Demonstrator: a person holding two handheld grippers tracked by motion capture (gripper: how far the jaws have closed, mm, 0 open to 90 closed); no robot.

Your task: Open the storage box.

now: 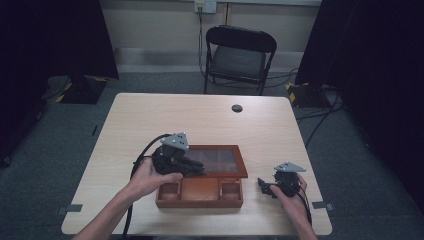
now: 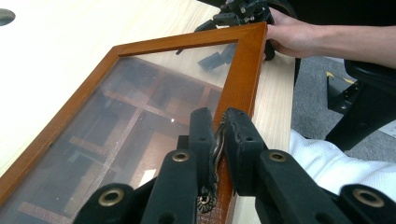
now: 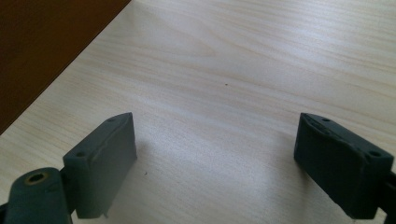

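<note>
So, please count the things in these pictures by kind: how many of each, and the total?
Wooden box with glass lid: 1
Handheld grippers: 2, left shut on the lid's metal clasp, right open
Table: 1
Folding chair: 1
Total: 5

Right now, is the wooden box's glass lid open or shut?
Open. The lid is swung back off the box, baring its compartments; the left gripper is clamped on the small metal clasp at the lid's frame.

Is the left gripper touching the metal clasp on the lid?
Touching: the left gripper view shows the left gripper with fingers pinching the lid's clasp.
</note>
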